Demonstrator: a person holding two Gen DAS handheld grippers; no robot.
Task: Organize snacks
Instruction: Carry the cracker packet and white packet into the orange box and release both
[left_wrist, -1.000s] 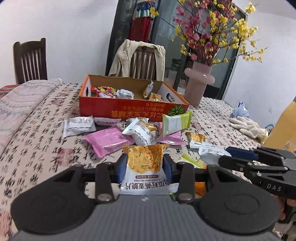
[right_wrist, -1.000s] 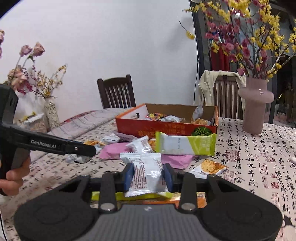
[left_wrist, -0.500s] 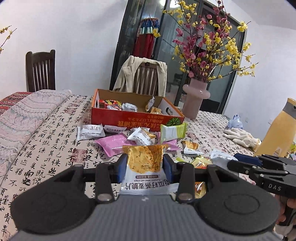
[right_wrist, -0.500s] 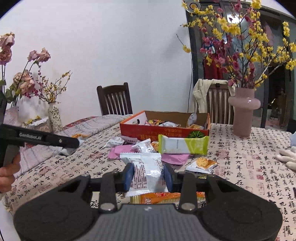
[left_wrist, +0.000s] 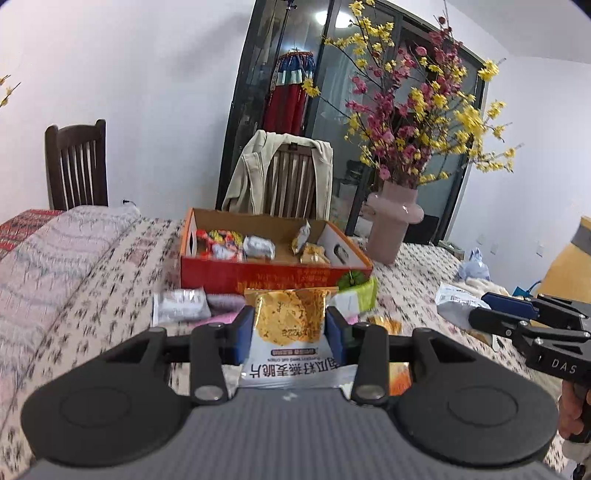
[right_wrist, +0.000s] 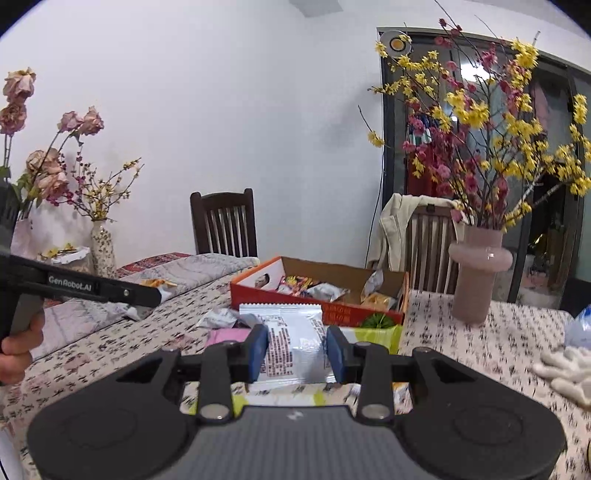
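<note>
In the left wrist view, the left gripper (left_wrist: 290, 328) is clamped on a yellow oat-crisp packet (left_wrist: 290, 321), its blue pads pressing the packet's two sides, and the packet hangs clear of the table (left_wrist: 74, 295) in front of the orange cardboard box (left_wrist: 273, 275). The box stands open on the patterned tablecloth and already holds several wrapped snacks — a red-and-yellow one at its left end, a silver one in the middle, two yellowish ones to the right. Loose packets lie on the cloth just before the box: a silver packet (left_wrist: 181, 304) at the left and a green-and-white packet (left_wrist: 360, 293) at the right. Behind the box stand a chair draped with a beige jacket (left_wrist: 280, 173) and, to the right, a pink vase (left_wrist: 393, 221) of red and yellow blossoms. The right gripper (left_wrist: 491, 299) reaches in from the right edge, a silver wrapper at its tip. In the right wrist view, the right gripper's blue pads are closed on a silver snack packet (right_wrist: 291, 341), lifted off the table with the box beyond it. A pink packet (right_wrist: 227, 336) lies below left, a white glove (right_wrist: 565, 369) at far right — and the left gripper enters from the left edge, a hand (right_wrist: 18, 347) on its handle.
</note>
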